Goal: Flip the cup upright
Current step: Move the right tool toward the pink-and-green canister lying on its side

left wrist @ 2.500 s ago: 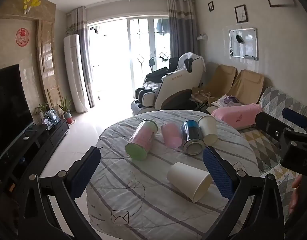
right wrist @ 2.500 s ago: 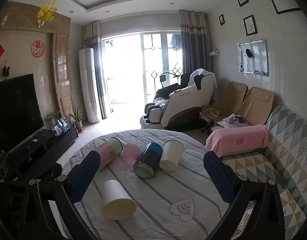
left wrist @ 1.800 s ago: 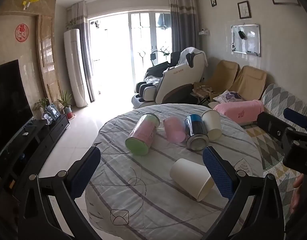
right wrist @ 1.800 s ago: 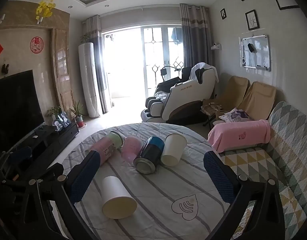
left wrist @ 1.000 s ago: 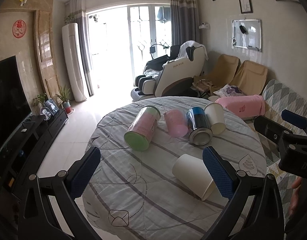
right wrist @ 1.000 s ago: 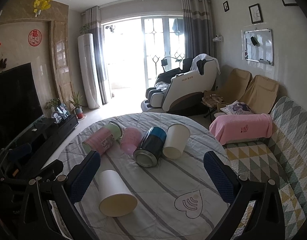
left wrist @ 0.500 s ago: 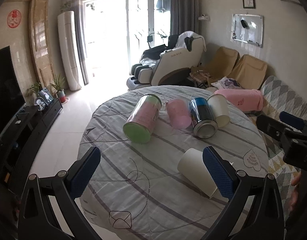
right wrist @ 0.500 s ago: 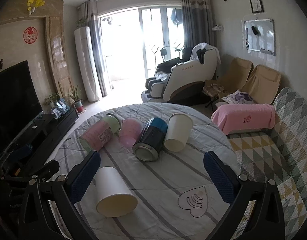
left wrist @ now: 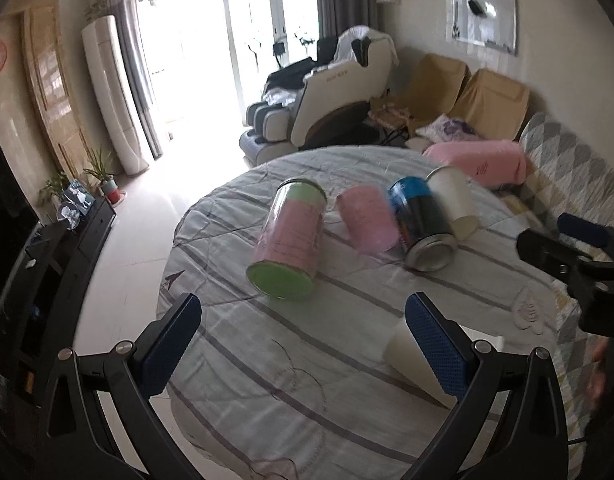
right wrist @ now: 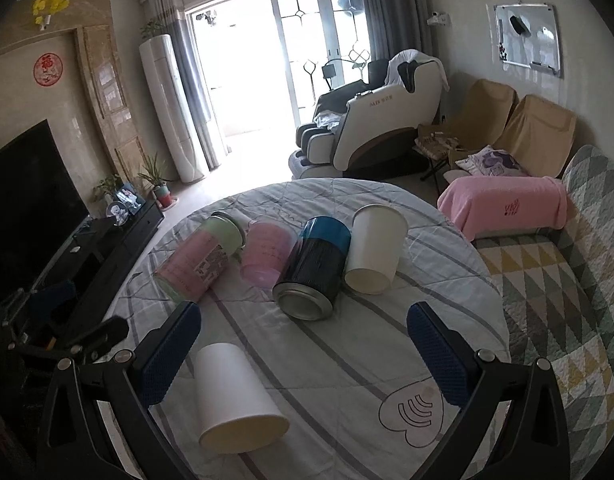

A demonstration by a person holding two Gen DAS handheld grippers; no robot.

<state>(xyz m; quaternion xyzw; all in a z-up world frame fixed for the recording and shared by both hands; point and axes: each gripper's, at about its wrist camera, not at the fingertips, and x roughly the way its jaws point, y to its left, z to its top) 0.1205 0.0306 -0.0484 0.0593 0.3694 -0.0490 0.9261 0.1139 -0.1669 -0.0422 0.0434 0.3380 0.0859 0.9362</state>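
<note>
A white paper cup (right wrist: 235,396) lies on its side at the near edge of the round table (right wrist: 367,344), mouth toward me; in the left wrist view (left wrist: 407,356) my right finger partly hides it. A second white cup (right wrist: 373,250) lies on its side further back, beside a blue-black can (right wrist: 313,270). A pink cup (right wrist: 265,254) and a pink-green canister (right wrist: 199,258) also lie on their sides. My left gripper (left wrist: 303,348) and my right gripper (right wrist: 303,352) are both open and empty above the near table.
The table has a grey striped cloth. A quilted sofa (right wrist: 559,292) with a pink towel (right wrist: 507,206) stands on the right. A TV stand (right wrist: 99,248) is on the left, and a massage chair (right wrist: 371,124) behind the table.
Both grippers have moved forward and tilted down over the table, so the cups sit larger and lower in view. Nothing was grasped. The cups have not moved.
</note>
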